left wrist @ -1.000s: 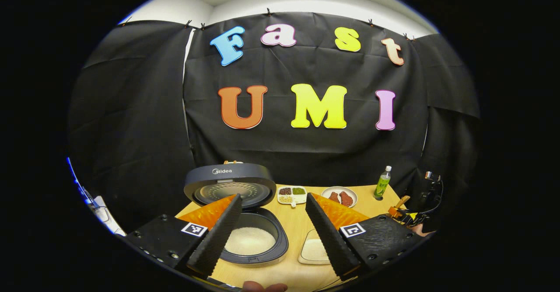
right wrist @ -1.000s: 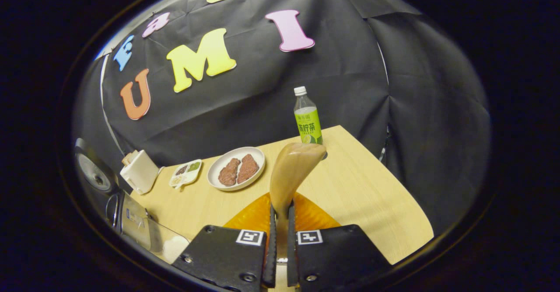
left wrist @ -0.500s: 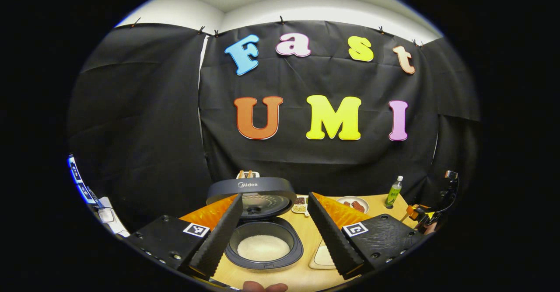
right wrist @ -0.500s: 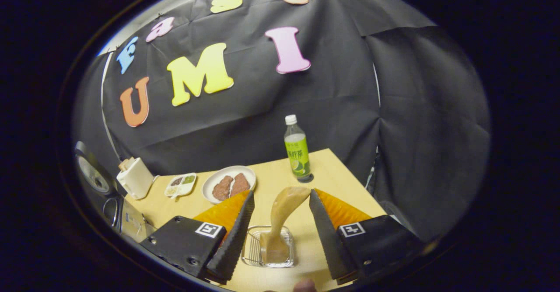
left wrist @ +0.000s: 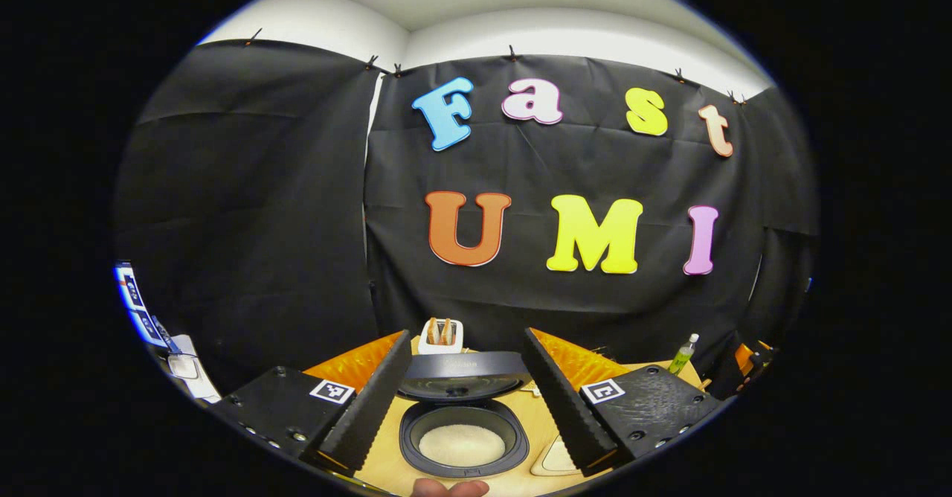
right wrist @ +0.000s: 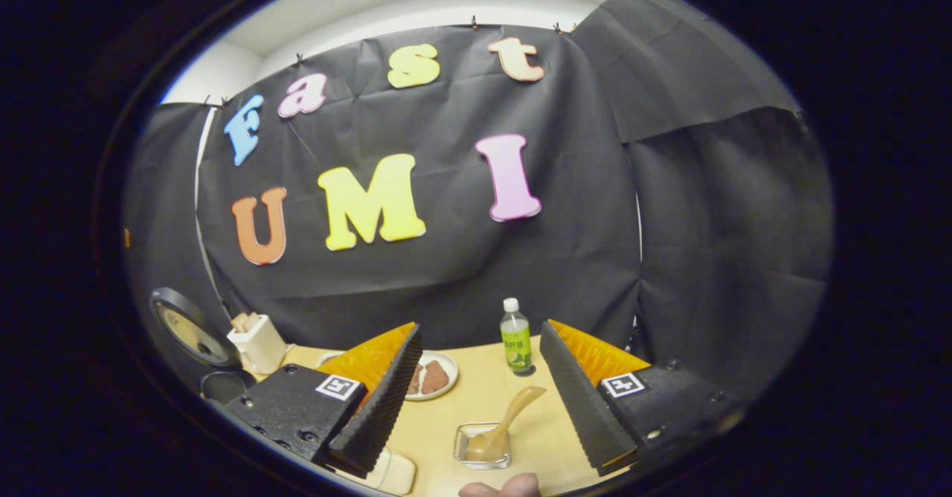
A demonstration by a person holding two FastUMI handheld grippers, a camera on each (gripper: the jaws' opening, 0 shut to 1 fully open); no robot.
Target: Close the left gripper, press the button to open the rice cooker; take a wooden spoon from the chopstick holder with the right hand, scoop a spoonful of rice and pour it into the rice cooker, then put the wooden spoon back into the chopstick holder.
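A staged recording booth is shown. Black cloth [left wrist: 245,207] is clipped up as walls around a wooden table [right wrist: 476,408] set with kitchenware.

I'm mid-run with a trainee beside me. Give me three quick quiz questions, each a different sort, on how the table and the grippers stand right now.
1. True or false: the rice cooker stands with its lid raised and white rice visible in the pot.
2. Where is the wooden spoon? A) clamped in the right gripper B) standing in the chopstick holder on the table C) lying on the plate of meat
3. Fill in: both the left gripper and the right gripper have their jaws ____.

Key: 1 true; 2 B; 3 open.
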